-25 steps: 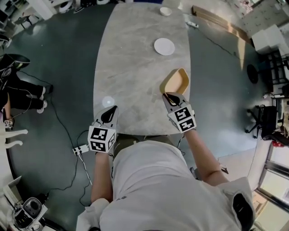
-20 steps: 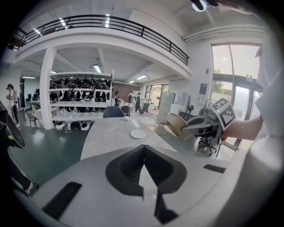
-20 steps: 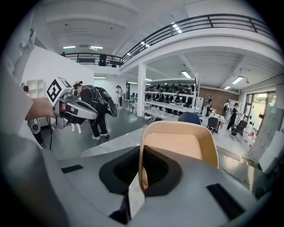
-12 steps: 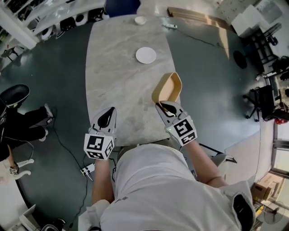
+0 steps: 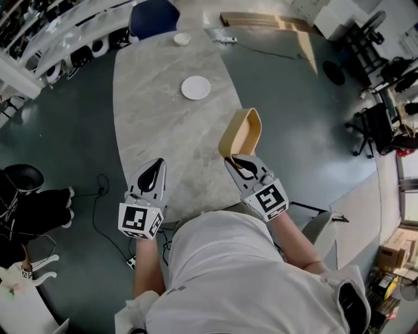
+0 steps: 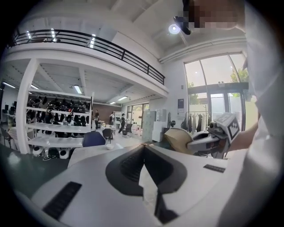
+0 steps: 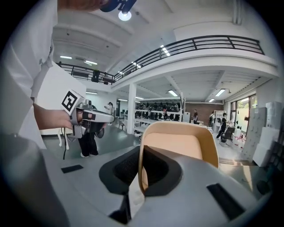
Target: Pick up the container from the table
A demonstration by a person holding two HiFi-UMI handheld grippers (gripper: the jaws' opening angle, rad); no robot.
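The tan, oblong container hangs in the air beside the marble table's right edge, tilted up on end. My right gripper is shut on its near rim; in the right gripper view the rim is pinched between the jaws. My left gripper is over the table's near left corner, with its jaws shut and nothing between them. The left gripper view shows the container at the right, and the right gripper view shows the left gripper at the left.
A white plate lies farther along the table and a small white bowl sits at its far end. A blue chair stands beyond it. A wooden plank lies on the floor at the back right. Shelving lines the far left.
Both grippers have risen. The container, near the tabletop a second ago, has come up with the right gripper and tilted more upright.
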